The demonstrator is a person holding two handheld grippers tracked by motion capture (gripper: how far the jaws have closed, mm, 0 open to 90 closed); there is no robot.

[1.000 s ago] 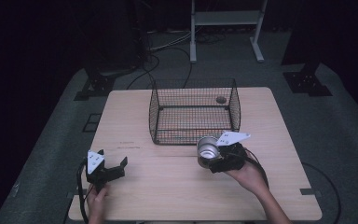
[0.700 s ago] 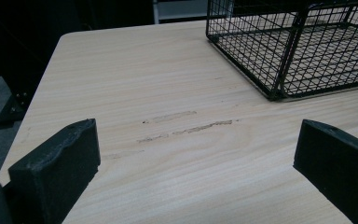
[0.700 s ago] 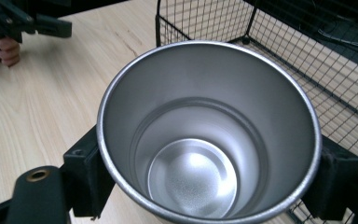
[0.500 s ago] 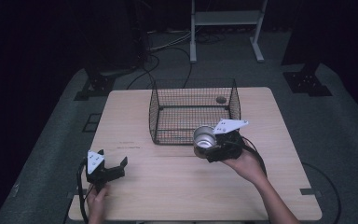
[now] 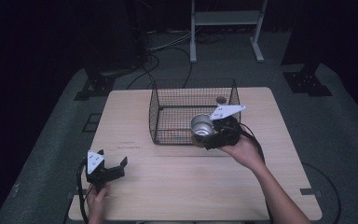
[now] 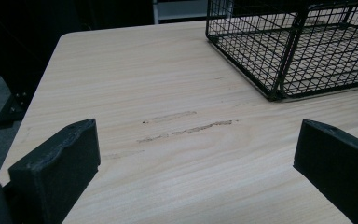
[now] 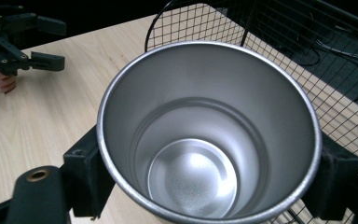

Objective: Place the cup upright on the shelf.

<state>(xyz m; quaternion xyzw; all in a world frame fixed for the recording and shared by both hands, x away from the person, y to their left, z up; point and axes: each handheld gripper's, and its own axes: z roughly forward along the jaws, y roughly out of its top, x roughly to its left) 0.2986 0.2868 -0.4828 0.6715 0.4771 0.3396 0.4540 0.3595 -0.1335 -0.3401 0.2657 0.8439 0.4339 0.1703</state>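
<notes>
A shiny steel cup (image 5: 202,126) is held in the air at the near right side of the black wire basket (image 5: 168,114), with my right gripper (image 5: 214,134) shut on it. In the right gripper view the empty cup (image 7: 205,135) opens toward the camera, its sides pressed by both black pads (image 7: 86,172), and the basket mesh (image 7: 279,56) lies behind it. My left gripper (image 5: 109,169) rests low on the table's near left corner, jaws wide apart with nothing between them. Its fingers (image 6: 56,168) frame bare wood in the left gripper view, the basket (image 6: 289,51) beyond.
The light wooden table (image 5: 186,186) stands on dark grey floor. A small round hole (image 5: 221,100) marks the tabletop behind the basket. Cables and a white frame stand (image 5: 223,28) lie past the far edge. The other hand's gripper (image 7: 18,42) appears far off in the right gripper view.
My right gripper has lifted the cup off the table and carried it up and toward the basket's near right side. The left gripper has stayed put.
</notes>
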